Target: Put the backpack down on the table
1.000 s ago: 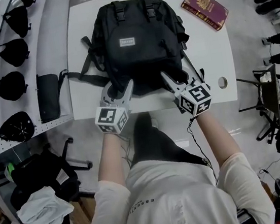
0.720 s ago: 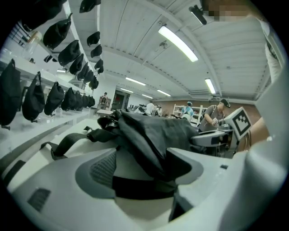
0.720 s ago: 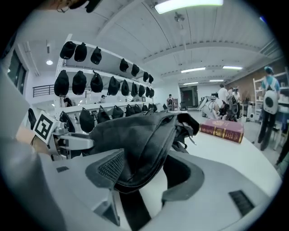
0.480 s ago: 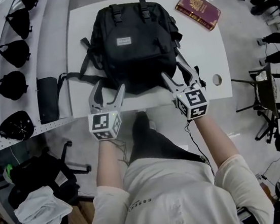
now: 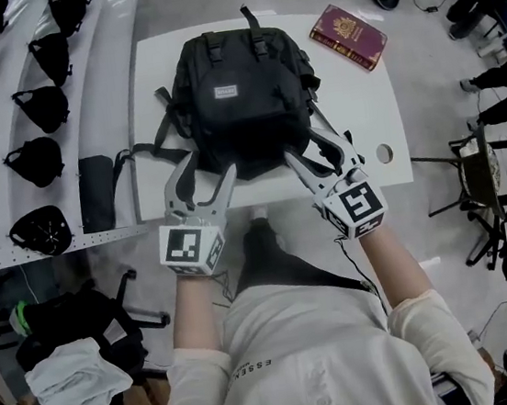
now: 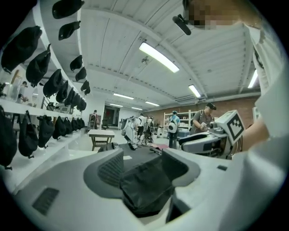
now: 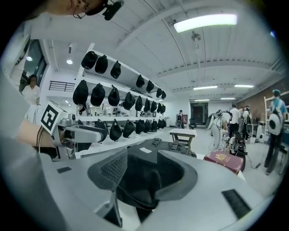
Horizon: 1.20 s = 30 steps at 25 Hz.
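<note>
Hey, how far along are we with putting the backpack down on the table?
Done: the black backpack lies flat on the white table. In hand: nothing; the left hand-held gripper and right hand-held gripper have jaws apart, now closing, its near edge between them ungripped. Left: only pulling both clear.

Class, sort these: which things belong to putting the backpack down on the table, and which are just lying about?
Job: backpack; table; left gripper and right gripper, jaws closing, backpack fabric between them, not pinched.
Lying about: red book; caps on the shelves; black case beside them.
</note>
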Tool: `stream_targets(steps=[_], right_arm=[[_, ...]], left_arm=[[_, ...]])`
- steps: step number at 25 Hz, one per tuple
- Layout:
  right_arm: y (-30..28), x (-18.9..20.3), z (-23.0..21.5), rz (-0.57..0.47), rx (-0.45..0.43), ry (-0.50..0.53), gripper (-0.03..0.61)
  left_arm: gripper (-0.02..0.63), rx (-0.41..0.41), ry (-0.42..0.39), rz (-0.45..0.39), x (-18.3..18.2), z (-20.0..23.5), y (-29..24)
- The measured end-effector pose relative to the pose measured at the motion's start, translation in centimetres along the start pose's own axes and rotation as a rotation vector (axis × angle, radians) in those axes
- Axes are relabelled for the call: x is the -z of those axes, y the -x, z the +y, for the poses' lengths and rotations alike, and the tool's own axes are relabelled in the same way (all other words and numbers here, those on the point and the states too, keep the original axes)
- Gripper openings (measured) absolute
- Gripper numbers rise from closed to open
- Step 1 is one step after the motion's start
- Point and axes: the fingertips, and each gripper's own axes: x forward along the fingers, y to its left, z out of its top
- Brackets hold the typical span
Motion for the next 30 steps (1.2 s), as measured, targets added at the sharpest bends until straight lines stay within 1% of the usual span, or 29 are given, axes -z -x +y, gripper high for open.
stream_targets(steps=[1, 2, 3, 4, 5, 7, 8, 11, 13, 17, 22, 25, 30], right_arm=[[0.4, -0.6, 0.0, -0.015, 0.008, -0.006, 0.204], [0.8, -1.4, -0.2, -0.037, 0.023, -0.012, 0.172], [1.3, -2.2, -0.4, -0.065, 0.046, -0.012, 0.127], [1.9, -3.1, -0.7, -0.095, 0.073, -0.004, 0.052], [2.4, -3.9, -0.9, -0.120, 0.096, 0.011, 0.038], [3.2, -5.3, -1.2, -0.154, 0.123, 0.034, 0.030], [3.4, -5.9, -1.3, -0.168, 0.130, 0.040, 0.026], [4.1, -7.0, -1.4, -0.193, 0.135, 0.041, 0.017], [4.5, -7.5, -1.3, -0.201, 0.118, 0.036, 0.015], [4.9, -8.3, -1.2, -0.216, 0.096, 0.029, 0.015], [5.3, -9.7, -0.7, -0.260, 0.085, 0.058, 0.014], [5.2, -10.1, -0.6, -0.260, 0.080, 0.063, 0.014], [4.8, -9.9, -0.5, -0.243, 0.075, 0.044, 0.014]], left_arm=[[0.260, 0.002, -0.003, 0.004, -0.5, -0.4, 0.1], [0.228, 0.000, -0.005, 0.006, -1.1, -0.6, 0.3], [0.191, -0.005, -0.010, 0.004, -1.7, -0.9, 0.4], [0.163, -0.010, -0.025, -0.002, -2.4, -1.1, 0.6], [0.150, -0.016, -0.048, -0.008, -3.0, -1.4, 0.7], [0.100, -0.025, -0.097, -0.015, -4.0, -1.9, 0.7], [0.077, -0.026, -0.109, -0.018, -4.5, -2.0, 0.6], [0.010, -0.026, -0.103, -0.033, -5.6, -2.1, 0.6], [0.003, -0.022, -0.104, -0.036, -6.5, -2.2, 0.7], [0.003, -0.003, -0.137, -0.058, -8.2, -2.8, 0.8], [0.003, 0.006, -0.145, -0.087, -9.3, -2.9, 0.7], [0.003, 0.029, -0.133, -0.107, -10.1, -3.2, 0.6], [0.003, 0.042, -0.155, -0.116, -10.9, -3.4, 0.6]])
